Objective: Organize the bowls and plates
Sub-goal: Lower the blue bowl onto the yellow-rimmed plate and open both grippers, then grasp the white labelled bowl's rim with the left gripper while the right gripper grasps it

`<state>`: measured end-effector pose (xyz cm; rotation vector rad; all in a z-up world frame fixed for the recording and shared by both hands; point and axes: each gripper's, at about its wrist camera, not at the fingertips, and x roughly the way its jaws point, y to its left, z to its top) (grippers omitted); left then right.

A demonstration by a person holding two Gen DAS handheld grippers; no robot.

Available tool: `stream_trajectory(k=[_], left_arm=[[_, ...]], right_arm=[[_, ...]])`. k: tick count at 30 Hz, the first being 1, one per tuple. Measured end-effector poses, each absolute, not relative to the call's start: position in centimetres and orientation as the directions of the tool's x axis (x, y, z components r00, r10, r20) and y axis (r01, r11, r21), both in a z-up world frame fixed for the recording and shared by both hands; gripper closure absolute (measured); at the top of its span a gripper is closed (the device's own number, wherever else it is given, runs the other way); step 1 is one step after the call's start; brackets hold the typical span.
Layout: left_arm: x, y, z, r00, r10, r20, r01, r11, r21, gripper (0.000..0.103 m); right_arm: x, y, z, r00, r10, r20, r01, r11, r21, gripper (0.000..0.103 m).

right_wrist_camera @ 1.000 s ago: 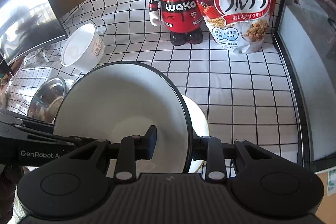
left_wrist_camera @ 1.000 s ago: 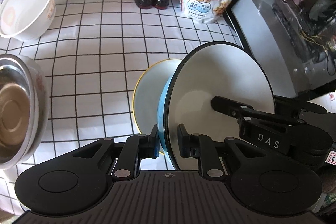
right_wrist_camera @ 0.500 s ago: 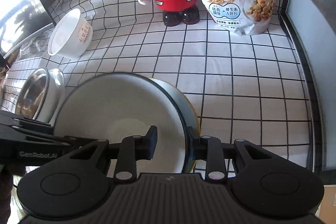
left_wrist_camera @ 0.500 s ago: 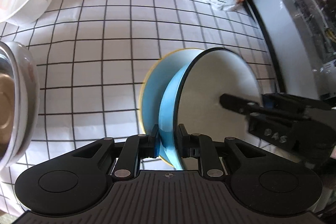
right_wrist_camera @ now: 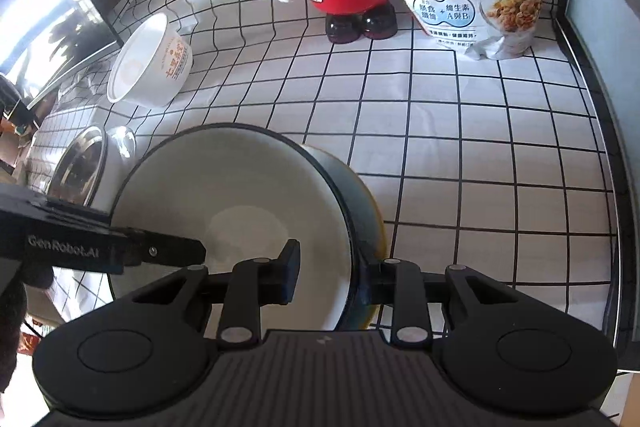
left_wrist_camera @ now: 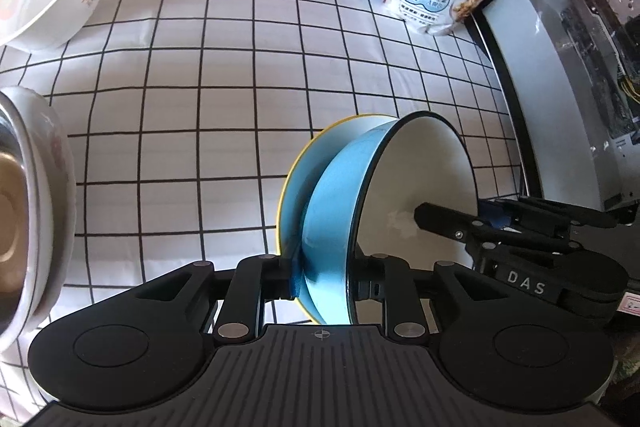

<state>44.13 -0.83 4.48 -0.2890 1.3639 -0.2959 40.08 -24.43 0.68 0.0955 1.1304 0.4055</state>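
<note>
The blue bowl, white inside with a dark rim, now sits low over the yellow-rimmed plate on the checked cloth; a second ago I held it well above, tilted up. It looks nested on the plate, though I cannot tell whether its base rests fully there.

My left gripper is clamped on the bowl's near wall, one finger outside, one inside. My right gripper straddles the opposite rim, but its inner finger now stands clear of the wall where before it pressed close, so I judge it has let go. That suggests the stacking step is nearly done; the left must release next.

To the left wait a steel bowl, seemingly nested in a white one, and a white printed bowl further back, both cut off in the left view. The plate's far side is hidden behind the bowl.
</note>
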Motion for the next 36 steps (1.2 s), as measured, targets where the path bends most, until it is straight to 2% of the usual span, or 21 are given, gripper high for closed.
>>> stream_trajectory(k=[11,17,19,36], left_arm=[[44.6,-1.4,4.9,0.196,-0.336,-0.921,0.104,0.941,-0.321,0.081],[43.8,-3.6,6.4,0.265,-0.229,-0.937,0.267,0.951,-0.157,0.081],[43.7,-3.6,7.1,0.287,-0.226,-0.931,0.301,0.944,-0.136,0.081],[45.0,-1.7,6.9,0.285,-0.314,-0.906,0.218,0.941,-0.258,0.083]], right_arm=[[39.7,-23.8,0.9,0.350,0.330,-0.877,-0.294,0.927,0.232,0.074],[39.1,-24.0,1.2,0.349,0.328,-0.878,-0.296,0.927,0.229,0.074],[39.0,-24.1,1.6,0.363,0.323,-0.874,-0.298,0.929,0.220,0.074],[39.3,-24.1,3.0,0.407,0.271,-0.872,-0.310,0.939,0.147,0.074]])
